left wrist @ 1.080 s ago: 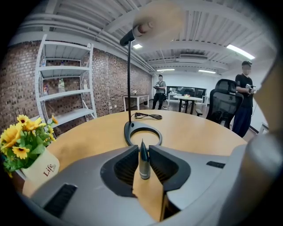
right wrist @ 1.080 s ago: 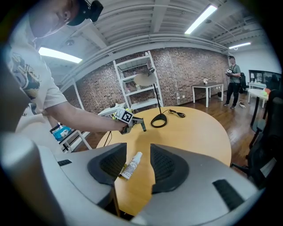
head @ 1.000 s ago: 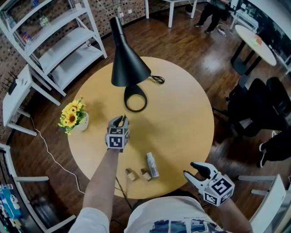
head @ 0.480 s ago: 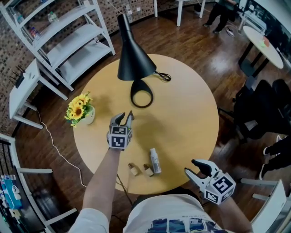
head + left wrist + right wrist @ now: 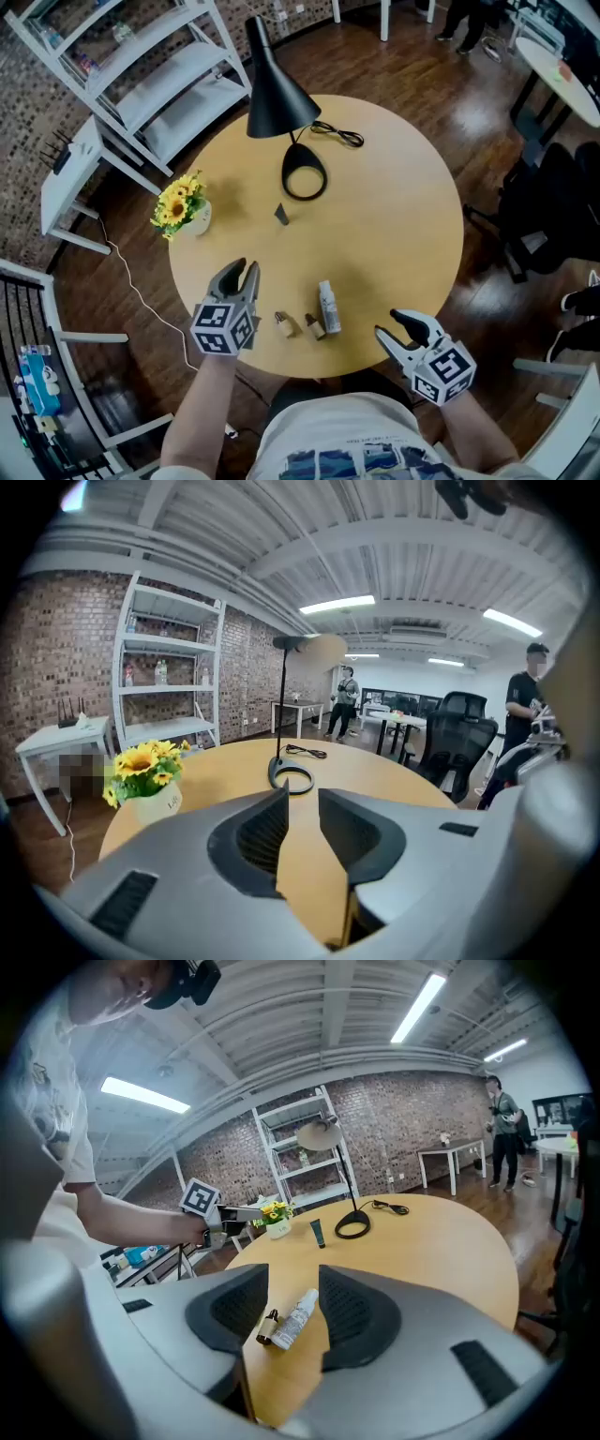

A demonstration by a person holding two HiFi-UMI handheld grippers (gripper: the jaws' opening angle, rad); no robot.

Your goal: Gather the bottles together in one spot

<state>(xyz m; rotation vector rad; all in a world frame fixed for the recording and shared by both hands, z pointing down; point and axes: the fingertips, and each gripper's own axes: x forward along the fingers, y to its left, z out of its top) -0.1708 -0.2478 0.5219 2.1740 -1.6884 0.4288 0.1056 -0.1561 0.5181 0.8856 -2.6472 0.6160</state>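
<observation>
Three bottles sit close together by the near edge of the table (image 5: 403,187): a white bottle (image 5: 328,307) on its side, a small brown bottle (image 5: 314,326) just beside it, and a second brown bottle (image 5: 284,324) a little to its left. One dark tube (image 5: 281,215) stands upright, well apart from them, toward the middle and just in front of the lamp base (image 5: 304,176).

Your left gripper (image 5: 240,271) hangs over the near left edge. Its jaws have just been opening to a narrow gap, with nothing between them. Your right gripper (image 5: 390,324) sits off the near right edge with its jaws moderately apart and nothing in them; the bottles lie beyond its tips, not in its grip.

If you go back for the tube, watch how narrow and upright it is: a jaw that touches it off-centre would likely tip it toward the lamp base. The bigger risk is at the near edge. The white bottle can roll, so setting anything down hard against the cluster could push a bottle off the table.
</observation>
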